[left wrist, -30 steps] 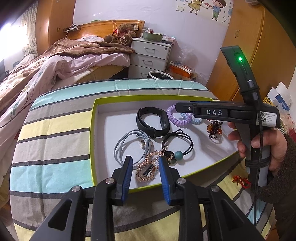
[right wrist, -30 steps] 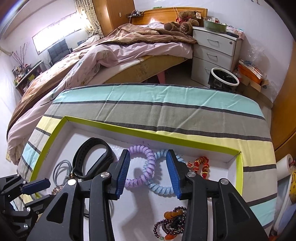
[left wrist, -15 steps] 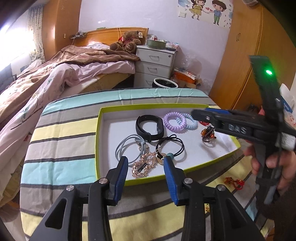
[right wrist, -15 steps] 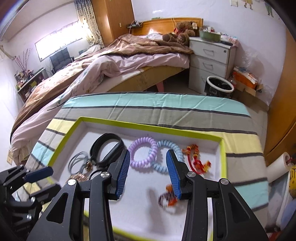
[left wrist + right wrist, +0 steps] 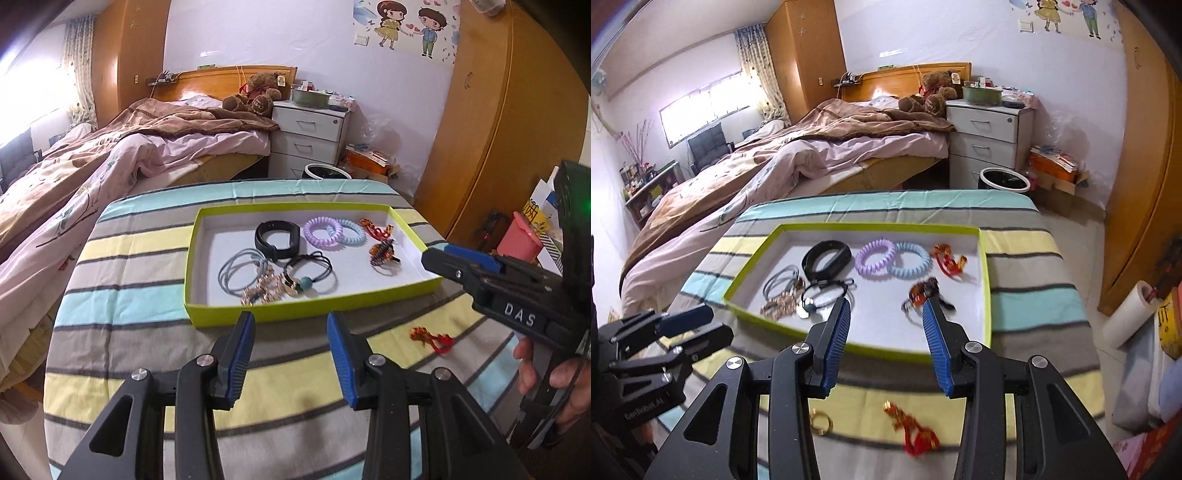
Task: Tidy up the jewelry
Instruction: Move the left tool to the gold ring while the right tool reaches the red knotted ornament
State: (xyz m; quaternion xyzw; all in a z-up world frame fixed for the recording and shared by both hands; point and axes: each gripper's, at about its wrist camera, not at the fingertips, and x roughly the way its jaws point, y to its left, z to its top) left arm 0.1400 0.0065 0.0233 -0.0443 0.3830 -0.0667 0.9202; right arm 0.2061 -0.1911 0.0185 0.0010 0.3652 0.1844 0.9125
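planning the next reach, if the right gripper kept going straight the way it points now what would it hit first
Probably the near wall of the green tray. The right gripper is open and empty, aimed down toward it, with the dark beaded bracelet just beyond; depth is hard to judge here.

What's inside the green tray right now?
Inside the green tray: black band, purple coil tie, blue coil tie, red charm, grey ties, gold chain. The right gripper's finger partly covers the beaded bracelet.

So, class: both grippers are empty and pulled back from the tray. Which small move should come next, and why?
Probably lower the right gripper onto the red-and-gold charm lying on the striped cloth just in front of it: it sits outside the green tray, and that gripper is open and empty.
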